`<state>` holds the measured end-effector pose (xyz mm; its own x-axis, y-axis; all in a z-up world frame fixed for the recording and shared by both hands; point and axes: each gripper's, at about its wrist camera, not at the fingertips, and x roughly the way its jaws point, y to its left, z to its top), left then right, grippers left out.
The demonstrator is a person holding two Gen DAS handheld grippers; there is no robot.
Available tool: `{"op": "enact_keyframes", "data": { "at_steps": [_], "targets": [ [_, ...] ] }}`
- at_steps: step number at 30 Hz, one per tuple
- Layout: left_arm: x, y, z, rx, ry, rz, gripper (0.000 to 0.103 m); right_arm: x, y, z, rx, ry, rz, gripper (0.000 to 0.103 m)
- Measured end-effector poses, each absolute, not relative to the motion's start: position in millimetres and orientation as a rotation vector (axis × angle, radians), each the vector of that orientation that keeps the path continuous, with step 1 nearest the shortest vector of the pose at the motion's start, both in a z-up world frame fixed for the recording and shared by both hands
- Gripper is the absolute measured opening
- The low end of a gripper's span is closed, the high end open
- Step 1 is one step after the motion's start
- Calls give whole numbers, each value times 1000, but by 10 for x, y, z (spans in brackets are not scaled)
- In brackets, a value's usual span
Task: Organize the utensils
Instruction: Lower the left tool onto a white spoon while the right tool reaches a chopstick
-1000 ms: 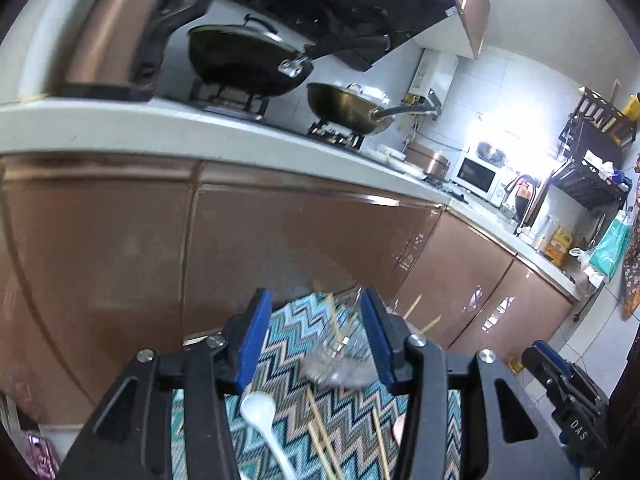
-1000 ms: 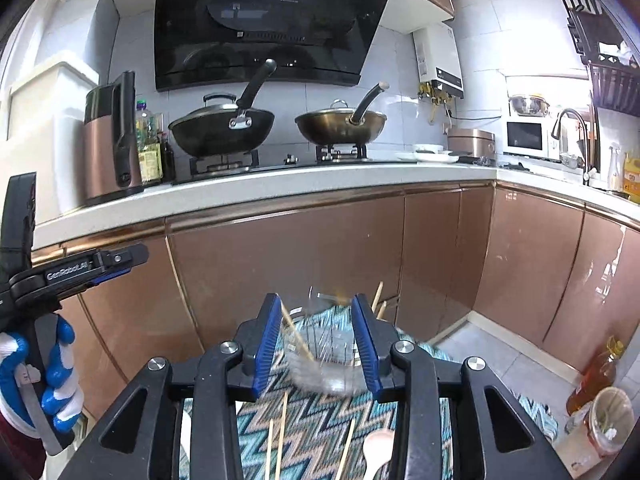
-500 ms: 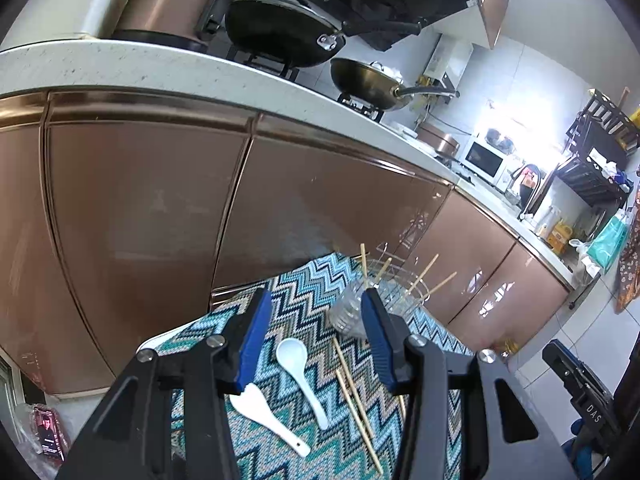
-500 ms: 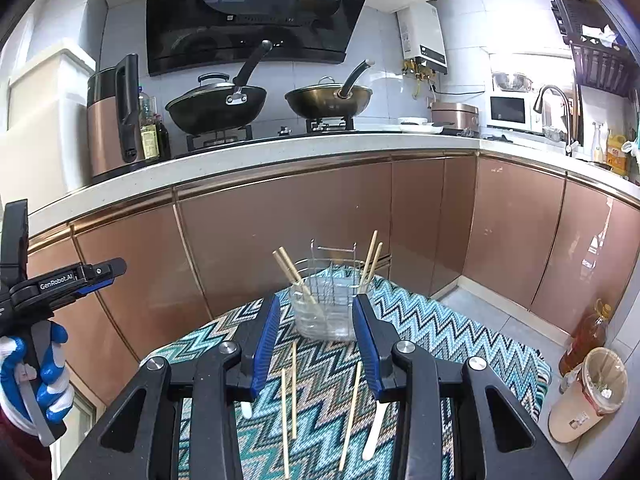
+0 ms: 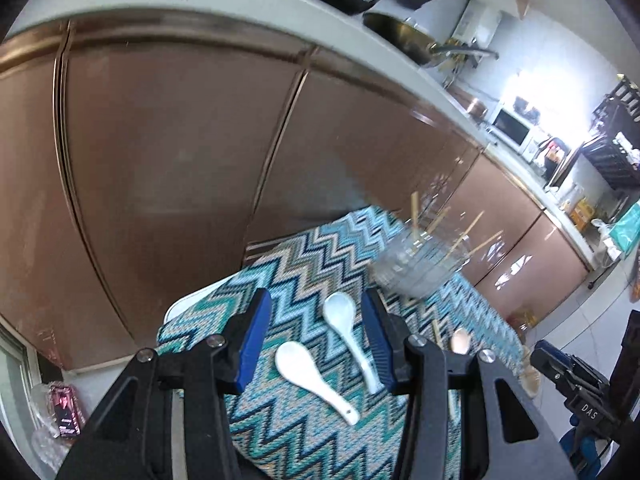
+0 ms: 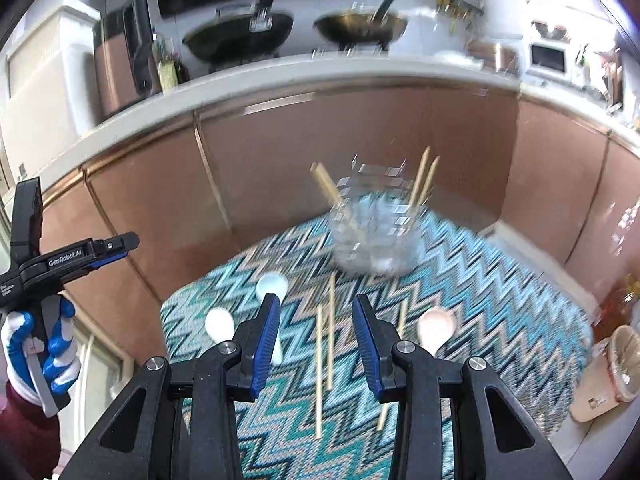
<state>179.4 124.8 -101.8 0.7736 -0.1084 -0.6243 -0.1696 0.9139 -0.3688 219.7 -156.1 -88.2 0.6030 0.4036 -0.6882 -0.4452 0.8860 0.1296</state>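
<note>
A clear holder [image 6: 374, 236] with several chopsticks standing in it sits at the far side of a zigzag-patterned table [image 6: 500, 320]; it also shows in the left wrist view [image 5: 420, 268]. Two white spoons [image 5: 316, 376] [image 5: 348, 328] lie below my open, empty left gripper [image 5: 316, 344]. In the right wrist view, loose chopsticks [image 6: 326, 344] lie below my open, empty right gripper [image 6: 316, 344], with a pink spoon [image 6: 434, 328] to the right and the white spoons [image 6: 220, 324] [image 6: 272, 286] to the left. The left gripper [image 6: 72, 256] shows at that view's left edge.
Brown kitchen cabinets [image 6: 280, 168] stand just behind the table, with pans [image 6: 240, 36] on the counter above. A waste bin [image 6: 624, 356] stands on the floor to the right. A pink packet [image 5: 64, 412] lies on the floor to the left.
Both grippers have tilted down and pulled back above the table. More of the spoons and loose chopsticks has come into view. Both stay open.
</note>
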Motion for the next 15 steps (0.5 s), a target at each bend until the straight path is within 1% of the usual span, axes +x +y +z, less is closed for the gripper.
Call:
{"op": "enact_keyframes", "data": {
  "at_steps": [3, 8, 10, 15],
  "targets": [
    [1877, 1318, -1192, -430, 744, 44, 45, 2382, -1398, -1145, -83, 881, 539, 35],
    [2097, 1367, -1581, -482, 876, 35, 45, 2798, -1176, -1569, -76, 1041, 601, 28],
    [2185, 1379, -1766, -519, 943, 23, 45, 3047, -1102, -1770, -57, 1119, 608, 27],
    [2375, 1388, -2142, -578, 1069, 5, 45, 3421, -941, -2114, -67, 1228, 614, 26]
  ]
}}
